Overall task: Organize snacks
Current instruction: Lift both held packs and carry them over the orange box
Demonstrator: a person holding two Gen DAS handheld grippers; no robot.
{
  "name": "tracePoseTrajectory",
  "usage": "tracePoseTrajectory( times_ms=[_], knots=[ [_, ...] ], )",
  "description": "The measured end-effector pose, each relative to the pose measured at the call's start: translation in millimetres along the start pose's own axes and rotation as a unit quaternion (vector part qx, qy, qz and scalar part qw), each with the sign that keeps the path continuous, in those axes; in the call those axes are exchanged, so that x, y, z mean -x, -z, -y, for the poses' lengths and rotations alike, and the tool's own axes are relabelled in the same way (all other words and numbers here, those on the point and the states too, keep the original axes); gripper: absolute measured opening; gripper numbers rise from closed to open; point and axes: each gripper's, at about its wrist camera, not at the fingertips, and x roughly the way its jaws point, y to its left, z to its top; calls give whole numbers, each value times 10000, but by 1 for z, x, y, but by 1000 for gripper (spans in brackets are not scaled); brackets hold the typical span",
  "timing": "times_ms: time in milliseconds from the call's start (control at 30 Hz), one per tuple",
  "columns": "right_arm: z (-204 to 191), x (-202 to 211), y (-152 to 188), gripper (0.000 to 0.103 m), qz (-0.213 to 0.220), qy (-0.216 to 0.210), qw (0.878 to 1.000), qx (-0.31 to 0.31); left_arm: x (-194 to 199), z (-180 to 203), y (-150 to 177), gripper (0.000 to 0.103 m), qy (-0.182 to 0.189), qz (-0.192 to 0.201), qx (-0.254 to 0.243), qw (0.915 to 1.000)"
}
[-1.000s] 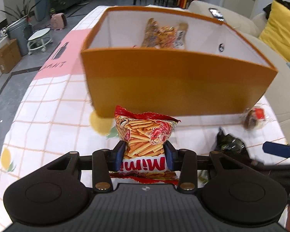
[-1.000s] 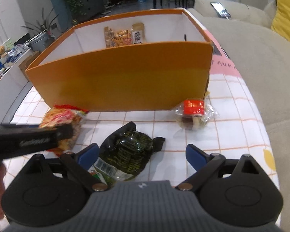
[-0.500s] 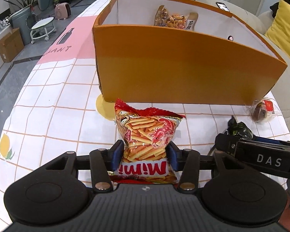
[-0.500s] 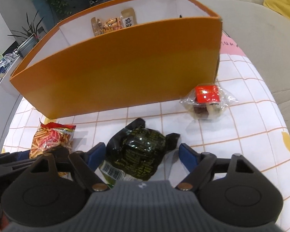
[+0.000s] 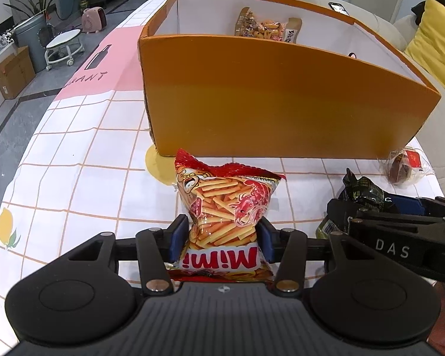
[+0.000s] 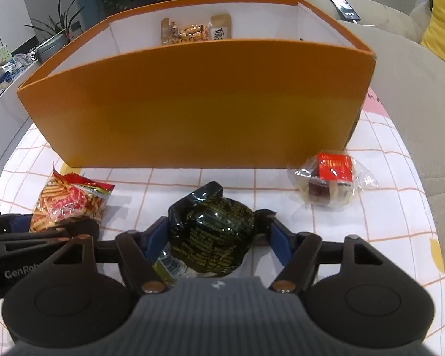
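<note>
Two packets are now between fingers: your right gripper [image 6: 213, 237], wide open a second ago, has narrowed onto the black snack pack [image 6: 210, 231], so both hands can load the orange box [image 6: 192, 103] ahead. Your left gripper [image 5: 221, 237] stays clamped on the Mimi bag [image 5: 225, 210]. A clear-wrapped snack [image 6: 329, 178] lies right of the fingers on the desk [image 6: 370, 225].
</note>
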Motion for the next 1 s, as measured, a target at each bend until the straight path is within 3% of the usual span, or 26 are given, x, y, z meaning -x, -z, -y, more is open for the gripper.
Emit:
tracePoseTrajectory(
  times_ms=[367, 633, 1000],
  knots=[
    [4, 19, -7, 60, 93, -171, 9998, 57, 11, -2, -1, 48, -93, 97, 38, 9999],
    [8, 64, -6, 61, 314, -360, 9988, 132, 60, 3, -9, 47, -18, 359, 266, 9990],
    [18, 149, -4, 61, 999, -626, 9926, 294, 128, 6, -15, 47, 308, 708, 484, 9958]
  ],
)
